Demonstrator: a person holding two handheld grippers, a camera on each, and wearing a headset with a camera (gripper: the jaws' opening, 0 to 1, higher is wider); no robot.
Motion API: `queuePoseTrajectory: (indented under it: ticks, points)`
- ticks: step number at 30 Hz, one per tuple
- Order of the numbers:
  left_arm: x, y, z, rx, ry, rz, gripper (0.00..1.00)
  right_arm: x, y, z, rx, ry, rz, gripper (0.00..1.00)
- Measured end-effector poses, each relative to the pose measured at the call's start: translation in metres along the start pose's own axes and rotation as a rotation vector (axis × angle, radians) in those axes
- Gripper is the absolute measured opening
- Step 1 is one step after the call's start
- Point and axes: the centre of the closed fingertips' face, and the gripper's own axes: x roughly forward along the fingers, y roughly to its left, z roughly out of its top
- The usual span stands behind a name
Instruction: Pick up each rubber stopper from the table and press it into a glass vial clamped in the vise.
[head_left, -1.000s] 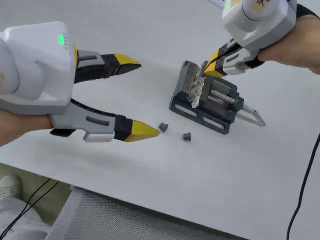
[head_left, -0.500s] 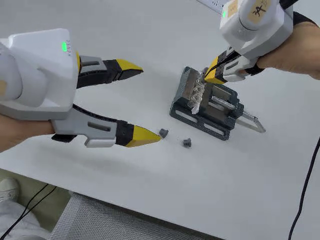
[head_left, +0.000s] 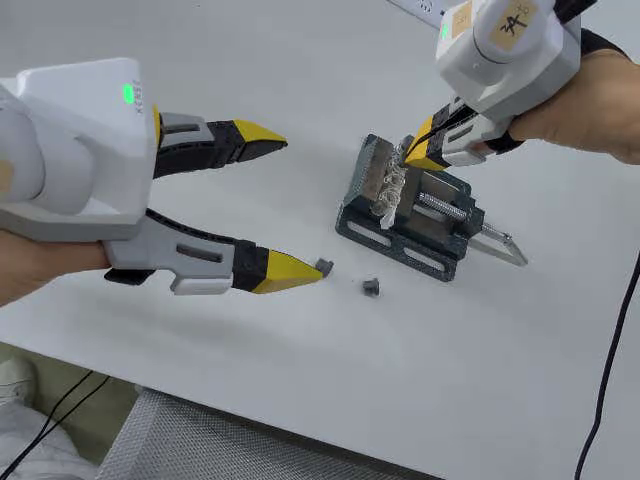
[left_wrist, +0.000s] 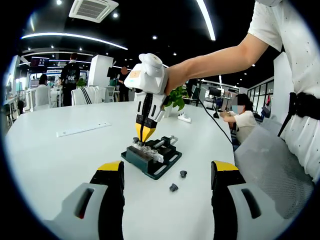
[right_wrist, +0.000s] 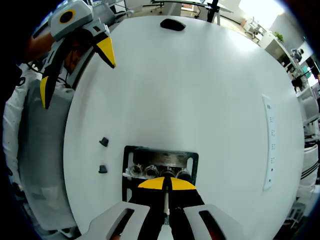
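Observation:
Two small dark rubber stoppers (head_left: 324, 266) (head_left: 371, 287) lie on the white table in front of the dark vise (head_left: 440, 242). A row of glass vials (head_left: 390, 185) is clamped in the vise. My left gripper (head_left: 285, 205) is open wide, its lower yellow tip almost at the nearer stopper. My right gripper (head_left: 415, 153) is shut, tips down on the far end of the vial row; whether it holds anything is hidden. The left gripper view shows the stoppers (left_wrist: 173, 187) (left_wrist: 183, 173) between my open jaws. In the right gripper view the shut tips (right_wrist: 166, 184) sit over the vials (right_wrist: 150, 171).
The table's near edge runs below the stoppers, with a grey mesh chair (head_left: 200, 440) under it. A black cable (head_left: 610, 370) hangs at the right. A white power strip (right_wrist: 270, 145) lies farther off on the table. People sit in the background room.
My left gripper has edged right, its lower tip closer to the nearer stopper. The right gripper stays shut over the vials.

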Motion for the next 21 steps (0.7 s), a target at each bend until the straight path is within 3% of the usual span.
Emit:
queuePoseTrajectory:
  ticks: [14, 21]
  points:
    - [0.0045, -0.0023, 0.0011, 0.004, -0.003, -0.006, 0.69, 0.001, 0.0, 0.0, 0.004, 0.012, -0.004, 0.0]
    - [0.0052, -0.008, 0.003, 0.016, 0.006, -0.017, 0.69, 0.0005, -0.0028, -0.0004, 0.044, -0.03, -0.018, 0.0]
